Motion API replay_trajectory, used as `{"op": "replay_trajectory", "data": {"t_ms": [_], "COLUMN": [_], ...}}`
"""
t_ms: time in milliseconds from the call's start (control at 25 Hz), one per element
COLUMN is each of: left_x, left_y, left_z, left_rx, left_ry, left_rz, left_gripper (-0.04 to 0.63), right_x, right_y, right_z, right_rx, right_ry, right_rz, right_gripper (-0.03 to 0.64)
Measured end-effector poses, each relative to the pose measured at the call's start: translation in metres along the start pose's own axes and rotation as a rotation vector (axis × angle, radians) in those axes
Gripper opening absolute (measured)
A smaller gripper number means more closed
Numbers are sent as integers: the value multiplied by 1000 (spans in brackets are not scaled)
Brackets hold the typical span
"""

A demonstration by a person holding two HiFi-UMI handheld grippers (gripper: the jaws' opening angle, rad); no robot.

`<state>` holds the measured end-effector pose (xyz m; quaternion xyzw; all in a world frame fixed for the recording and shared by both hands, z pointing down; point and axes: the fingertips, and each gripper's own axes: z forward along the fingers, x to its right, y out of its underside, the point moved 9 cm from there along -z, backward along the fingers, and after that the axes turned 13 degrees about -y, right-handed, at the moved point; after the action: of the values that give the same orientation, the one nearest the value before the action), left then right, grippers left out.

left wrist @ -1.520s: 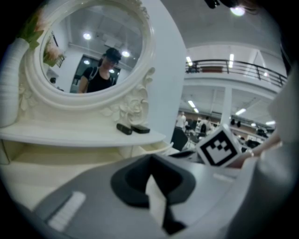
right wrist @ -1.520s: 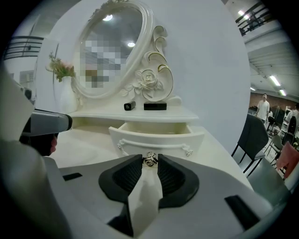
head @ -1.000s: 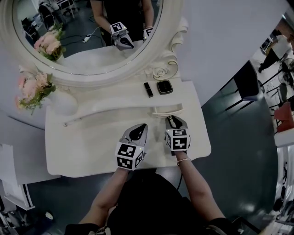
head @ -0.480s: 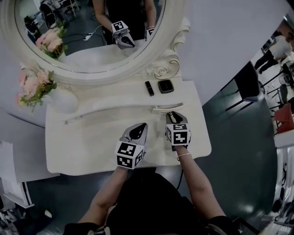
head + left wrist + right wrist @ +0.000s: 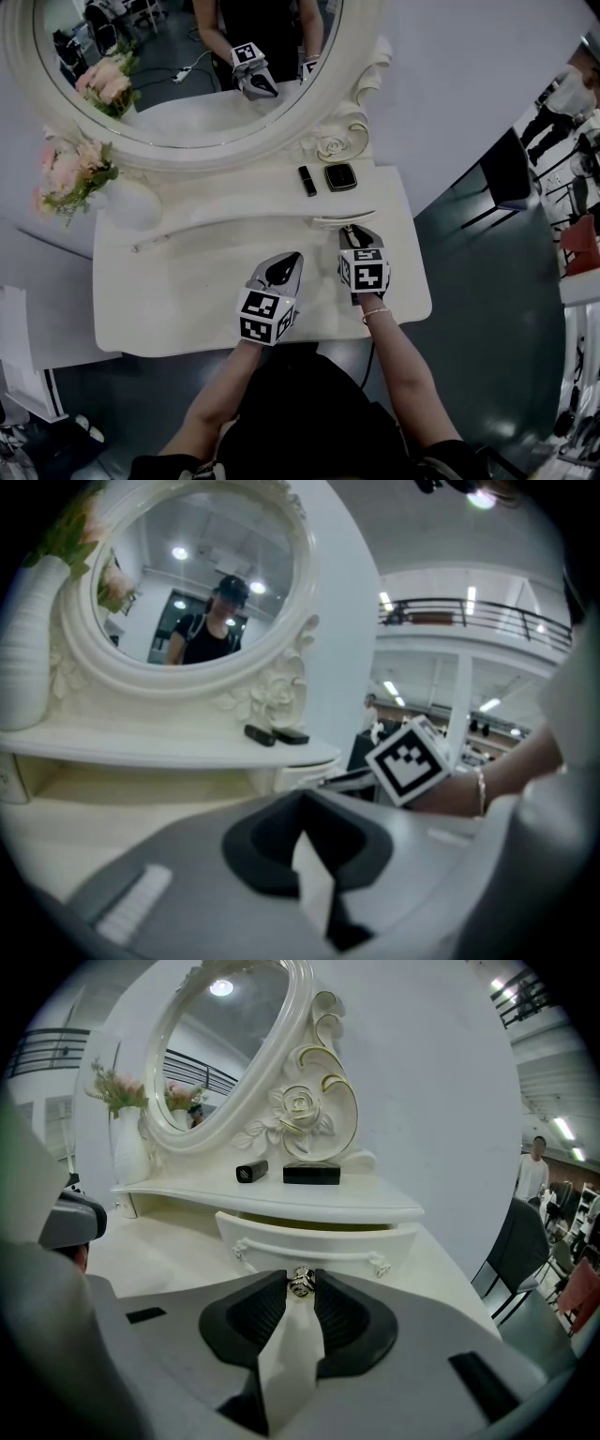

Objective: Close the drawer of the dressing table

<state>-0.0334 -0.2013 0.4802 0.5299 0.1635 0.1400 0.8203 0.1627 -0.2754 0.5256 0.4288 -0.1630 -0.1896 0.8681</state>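
The drawer [image 5: 314,1239] stands slightly open beneath the right end of the upper shelf [image 5: 272,1194]. The right hand-held gripper [image 5: 300,1290] pinches its small silver knob [image 5: 300,1281]. Just beside it, the left hand-held gripper [image 5: 286,264] is over the tabletop [image 5: 178,281], jaws together and empty.

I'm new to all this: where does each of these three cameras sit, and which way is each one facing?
Head view: on the person's head, looking steeply down at the dressing table; both forearms, left claw and right claw show.
Left gripper view: rides the left claw, facing the mirror; its closed jaws and the person's right wrist show.
Right gripper view: rides the right claw, facing the drawer; its jaws grip the drawer knob.
Shared: both gripper views show the lipstick and compact.
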Motion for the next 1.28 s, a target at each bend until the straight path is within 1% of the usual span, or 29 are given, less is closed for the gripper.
{"op": "replay_trajectory", "data": {"t_ms": [800, 1280], "left_x": [-8, -8], "left_y": [0, 2], "left_z": [-3, -6], "left_rx": [-3, -4], "left_ry": [-26, -32], "left_rz": [-2, -5], "left_gripper": [5, 5], "right_x": [7, 6], "right_y": [-16, -18], "right_z": [16, 18], "right_rx": [-5, -12], "right_ry": [-4, 0], "right_rz": [-5, -16], "right_gripper": [86, 87]}}
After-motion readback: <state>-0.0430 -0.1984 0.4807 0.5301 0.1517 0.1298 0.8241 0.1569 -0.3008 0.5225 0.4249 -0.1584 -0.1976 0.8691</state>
